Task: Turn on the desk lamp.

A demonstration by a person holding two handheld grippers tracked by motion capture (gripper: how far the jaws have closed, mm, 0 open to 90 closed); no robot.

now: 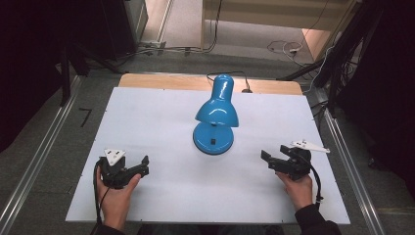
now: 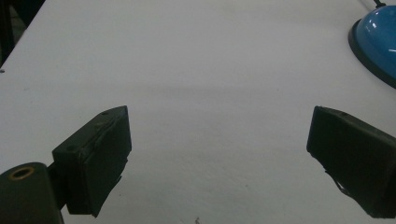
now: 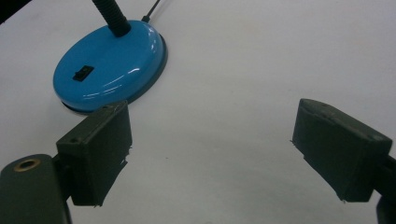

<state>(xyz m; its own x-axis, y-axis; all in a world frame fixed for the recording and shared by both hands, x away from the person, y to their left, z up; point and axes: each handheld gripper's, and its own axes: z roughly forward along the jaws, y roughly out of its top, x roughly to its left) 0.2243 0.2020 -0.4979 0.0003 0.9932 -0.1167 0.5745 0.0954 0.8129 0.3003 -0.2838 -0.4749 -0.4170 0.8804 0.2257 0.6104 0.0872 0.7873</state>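
A blue desk lamp [image 1: 217, 110] stands in the middle of the white table [image 1: 147, 122], its shade tipped forward over its round base [image 1: 213, 139]. My left gripper [image 1: 143, 166] rests low at the front left, open, with nothing between its jaws; in the left gripper view [image 2: 217, 154] the edge of the lamp base [image 2: 376, 42] sits at the top right. My right gripper [image 1: 267, 160] is open at the front right, pointing toward the lamp. In the right gripper view [image 3: 210, 154] the lamp base [image 3: 109, 63], its black switch [image 3: 83, 73] and the black gooseneck [image 3: 112, 16] lie ahead to the left.
The lamp's black cord [image 1: 230, 74] runs off the back of the table over a wooden strip [image 1: 161, 81]. Metal rails [image 1: 352, 171] flank the table on the floor. Loose cables [image 1: 286, 48] lie on the floor behind.
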